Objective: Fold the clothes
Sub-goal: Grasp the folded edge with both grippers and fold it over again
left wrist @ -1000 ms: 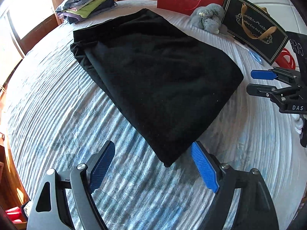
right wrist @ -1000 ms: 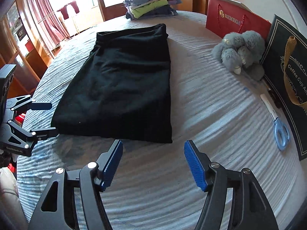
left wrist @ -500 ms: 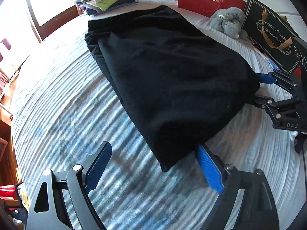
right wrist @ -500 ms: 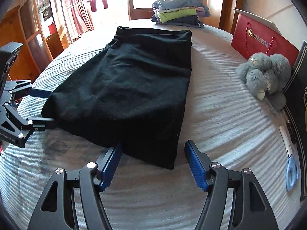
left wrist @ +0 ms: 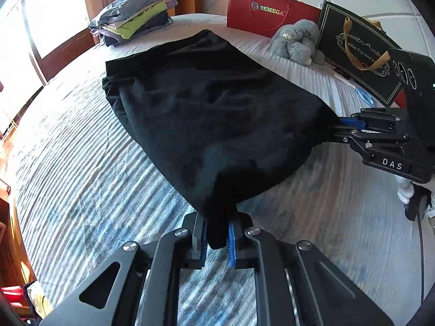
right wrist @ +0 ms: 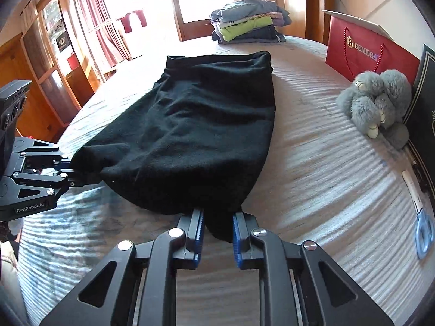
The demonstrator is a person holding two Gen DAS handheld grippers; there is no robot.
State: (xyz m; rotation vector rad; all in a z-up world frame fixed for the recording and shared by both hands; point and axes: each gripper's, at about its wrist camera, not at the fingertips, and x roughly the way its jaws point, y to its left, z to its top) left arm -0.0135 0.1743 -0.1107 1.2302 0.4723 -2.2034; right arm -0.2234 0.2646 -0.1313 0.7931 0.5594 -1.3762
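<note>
The left gripper (left wrist: 216,237) is clamping one near corner of the folded black fabric garment (left wrist: 212,119), its jaws having just been closing onto the cloth now pinched between the blue pads. The right gripper (right wrist: 216,235) is likewise pinching the other near corner, its jaws having just been closing too. The garment is stretching away from both tools across the striped white bedspread (right wrist: 312,163). Beyond it, a stack of folded clothes (right wrist: 248,21) is sitting. Right of the right gripper, blue-handled scissors (right wrist: 422,229) are lying.
</note>
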